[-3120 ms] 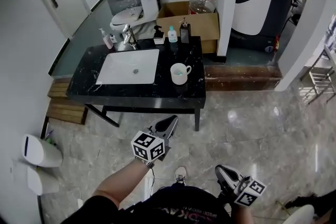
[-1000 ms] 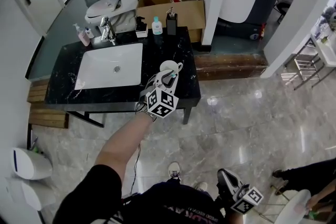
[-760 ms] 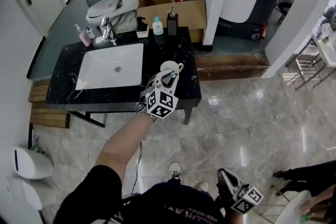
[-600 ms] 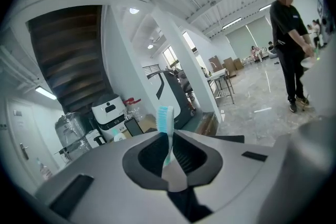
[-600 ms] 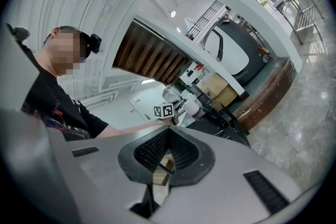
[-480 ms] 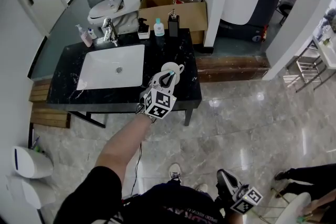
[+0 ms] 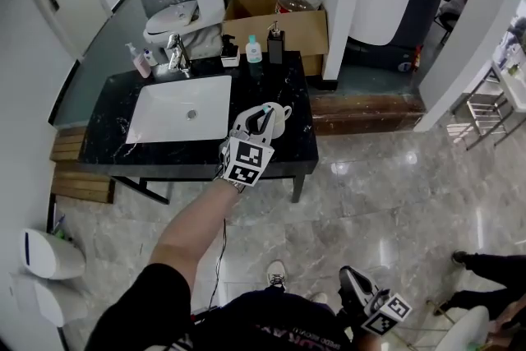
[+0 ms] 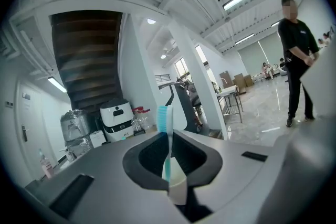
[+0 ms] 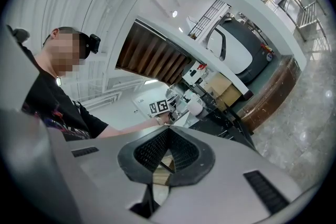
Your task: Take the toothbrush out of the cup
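My left gripper reaches over the black countertop and covers the left side of the white cup. It is shut on the toothbrush, which stands upright between the jaws with its teal bristle head above them. The left gripper view shows no cup. From the head view I cannot tell whether the brush's lower end is still inside the cup. My right gripper hangs low by my body, shut on nothing. In the right gripper view the cup is small and far off.
A white sink lies left of the cup, with a faucet behind it. A pink bottle, a blue bottle and a black dispenser line the counter's back edge. A cardboard box stands behind.
My left gripper went from near my body out to the cup. Over the last second it has stayed at the cup with the brush between its jaws. The right gripper has not moved.
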Available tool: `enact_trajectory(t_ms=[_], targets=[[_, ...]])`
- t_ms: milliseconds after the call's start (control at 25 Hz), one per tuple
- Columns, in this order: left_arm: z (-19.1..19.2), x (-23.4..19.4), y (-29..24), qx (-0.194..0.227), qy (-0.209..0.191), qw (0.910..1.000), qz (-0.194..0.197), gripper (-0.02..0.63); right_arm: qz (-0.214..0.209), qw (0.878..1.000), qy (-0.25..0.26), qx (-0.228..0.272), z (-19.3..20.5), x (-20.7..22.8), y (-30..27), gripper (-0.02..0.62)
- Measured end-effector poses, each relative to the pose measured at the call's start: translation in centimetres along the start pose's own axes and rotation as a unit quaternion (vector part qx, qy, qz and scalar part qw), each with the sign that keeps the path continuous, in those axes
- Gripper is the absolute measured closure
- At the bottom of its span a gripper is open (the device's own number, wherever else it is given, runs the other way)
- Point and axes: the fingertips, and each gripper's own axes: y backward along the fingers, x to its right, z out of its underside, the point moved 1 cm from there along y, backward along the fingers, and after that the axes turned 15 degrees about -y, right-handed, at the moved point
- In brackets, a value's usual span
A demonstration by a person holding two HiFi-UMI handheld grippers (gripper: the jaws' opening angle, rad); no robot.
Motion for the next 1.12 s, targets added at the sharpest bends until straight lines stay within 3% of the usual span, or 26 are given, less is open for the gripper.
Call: enact_trajectory(t_ms=[200,360,560,1120], targets=[[-3.2,-1.4,1.8,0.034,0.003,0.9993,-0.016,0.578,-0.013,1.000,0.011,-0.008,0.2,-0.1,-0.6,0.584],[-6.5,-2.5,4.0,0.067,0.021,0.9971,-0.029,0.578,-0.029,0.999,-0.010,-0.015,0.3,-1.0,-1.2,0.584],[-9.5,-1.9,7.2,0.092,0.037,0.9948,-0.019,0.578,-0.043,0.999,0.000,-0.031,0.7,-1.6,-1.9,0.584],[-12.3,8.3,14.9,0.063,0.112,0.9912,0.032,0.578,-0.095,0.991,0.011,-0.091,-0.7,-2.7,0.5,0.584]])
